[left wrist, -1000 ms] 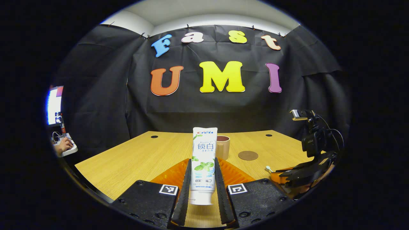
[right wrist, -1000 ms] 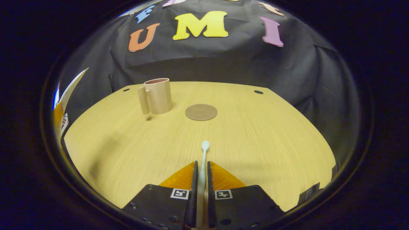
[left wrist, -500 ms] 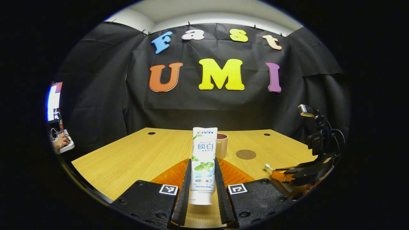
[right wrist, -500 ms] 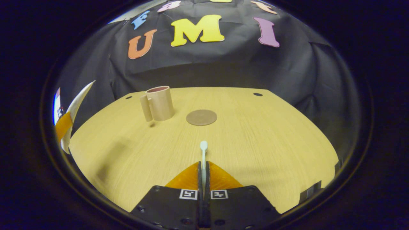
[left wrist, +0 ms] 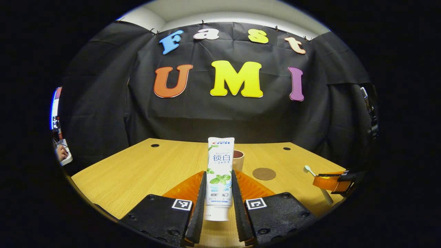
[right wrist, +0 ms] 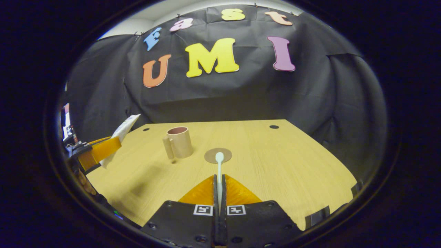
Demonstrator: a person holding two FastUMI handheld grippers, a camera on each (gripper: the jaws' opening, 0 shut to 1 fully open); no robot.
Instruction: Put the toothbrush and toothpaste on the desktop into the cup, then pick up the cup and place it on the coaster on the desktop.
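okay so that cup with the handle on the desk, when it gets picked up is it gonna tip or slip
The cup is tall, narrow and empty, so a sideways nudge could probably tip it. Its side handle likely shifts the weight off centre. The wall looks smooth, so it may slip unless gripped squarely. Toothpaste and toothbrush, once inside, may make it top-heavy.

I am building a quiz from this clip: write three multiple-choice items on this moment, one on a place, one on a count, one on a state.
1. Where is the cup?
A. on the coaster
B. on the table beside the coaster
C. in a gripper

2. How many grippers hold something?
A. none
B. one
C. two

3. The cup is:
A. tipped over
B. upright
C. upside down

Answers:
1 B: it stands on wood, apart from the coaster.
2 C: the left gripper clamps the toothpaste, the right gripper the toothbrush.
3 B: its opening faces up.
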